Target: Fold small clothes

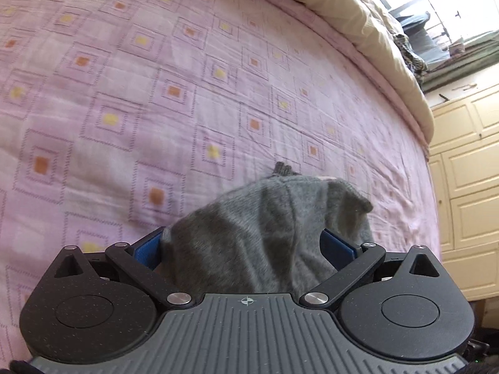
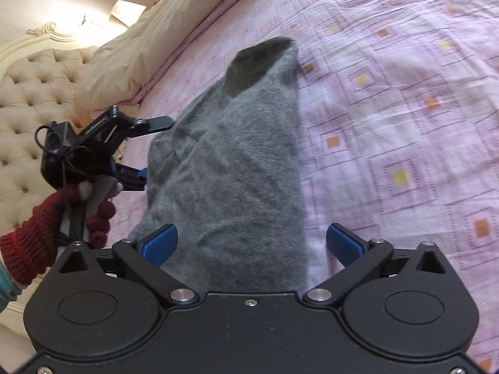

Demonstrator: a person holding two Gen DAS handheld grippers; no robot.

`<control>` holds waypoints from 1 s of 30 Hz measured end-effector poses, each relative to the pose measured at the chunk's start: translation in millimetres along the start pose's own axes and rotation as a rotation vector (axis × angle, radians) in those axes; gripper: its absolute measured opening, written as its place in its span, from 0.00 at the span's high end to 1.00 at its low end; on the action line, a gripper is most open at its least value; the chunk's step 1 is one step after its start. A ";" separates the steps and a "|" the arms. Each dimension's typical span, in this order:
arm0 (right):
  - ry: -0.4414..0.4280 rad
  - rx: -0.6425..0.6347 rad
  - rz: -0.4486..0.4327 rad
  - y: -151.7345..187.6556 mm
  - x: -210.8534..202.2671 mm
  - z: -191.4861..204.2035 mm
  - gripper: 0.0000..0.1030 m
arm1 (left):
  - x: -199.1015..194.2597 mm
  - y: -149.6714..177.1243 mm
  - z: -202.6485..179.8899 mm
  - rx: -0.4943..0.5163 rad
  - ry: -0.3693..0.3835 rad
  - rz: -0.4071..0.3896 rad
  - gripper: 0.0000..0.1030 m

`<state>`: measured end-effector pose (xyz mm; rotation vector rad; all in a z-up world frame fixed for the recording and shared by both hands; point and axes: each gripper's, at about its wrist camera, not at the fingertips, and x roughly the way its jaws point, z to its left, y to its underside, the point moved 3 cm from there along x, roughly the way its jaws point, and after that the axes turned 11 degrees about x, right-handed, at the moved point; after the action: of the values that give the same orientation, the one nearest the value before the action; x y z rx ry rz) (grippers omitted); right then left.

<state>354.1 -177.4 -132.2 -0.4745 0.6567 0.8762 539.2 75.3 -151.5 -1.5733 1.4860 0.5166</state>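
Observation:
A grey sock [image 2: 237, 162] with a darker toe lies lengthwise on the pink patterned bedspread [image 2: 405, 93], toe pointing away from me. My right gripper [image 2: 252, 243] is open, its blue pads on either side of the sock's near end. In the left wrist view the sock [image 1: 265, 227] is bunched up between the wide-apart blue pads of my left gripper [image 1: 244, 246], which is open. From the right wrist view, the left gripper [image 2: 156, 149] sits at the sock's left edge, held by a hand in a dark red knit glove [image 2: 46, 224].
A cream duvet [image 1: 358, 21] lies folded along the far side of the bed. A tufted cream headboard [image 2: 28, 93] stands behind it. Cream cabinet doors [image 1: 467, 171] stand past the bed's right edge.

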 end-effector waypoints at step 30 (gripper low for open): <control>0.045 0.072 0.131 67.3 -72.6 -20.2 0.58 | -21.8 98.4 -84.8 0.030 0.109 0.107 0.83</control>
<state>258.2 -191.8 -103.7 -0.3904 0.7644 0.9644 419.5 29.9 -120.6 -1.5260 1.6598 0.4730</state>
